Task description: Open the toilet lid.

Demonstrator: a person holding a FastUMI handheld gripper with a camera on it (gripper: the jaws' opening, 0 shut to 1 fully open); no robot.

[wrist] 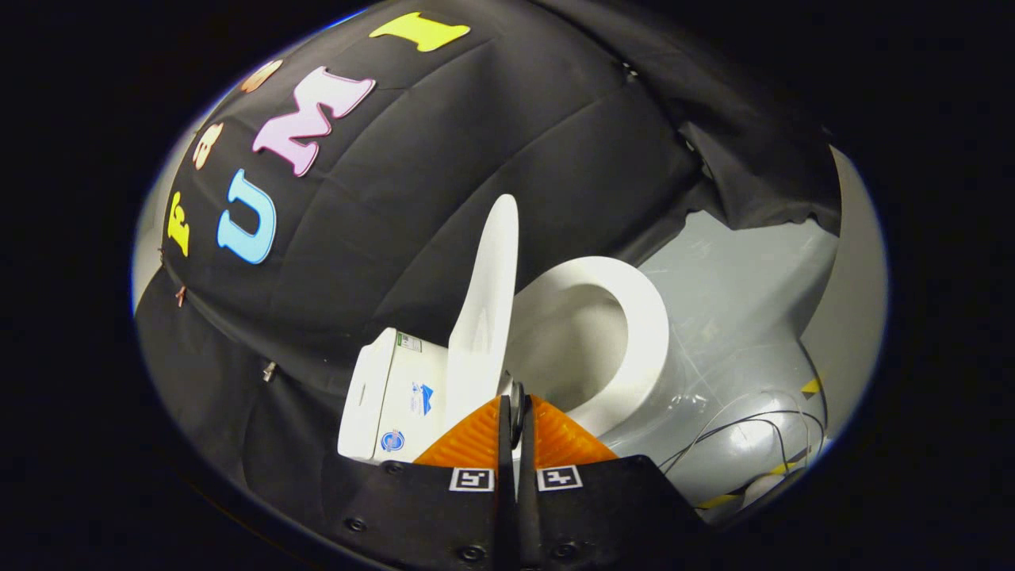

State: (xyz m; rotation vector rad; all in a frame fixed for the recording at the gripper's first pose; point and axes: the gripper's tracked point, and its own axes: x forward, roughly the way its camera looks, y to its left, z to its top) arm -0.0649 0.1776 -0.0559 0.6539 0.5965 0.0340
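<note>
The white toilet appears turned on its side in the gripper view. Its lid [484, 309] is raised and stands nearly edge-on to me, leaning toward the tank [388, 396]. The seat ring [646, 333] lies down over the bowl [579, 349], uncovered. My gripper [515, 400] is shut, its two fingers pressed together with only a thin dark slit between them. The fingertips sit right at the lid's near rim, between lid and seat. I see nothing of the lid held between them.
The black cloth wall [444, 174] hangs close behind the tank. A grey glossy floor sheet [737, 285] spreads beyond the bowl. Thin cables [761, 428] and yellow-black tape marks [810, 387] lie on it near the toilet's base.
</note>
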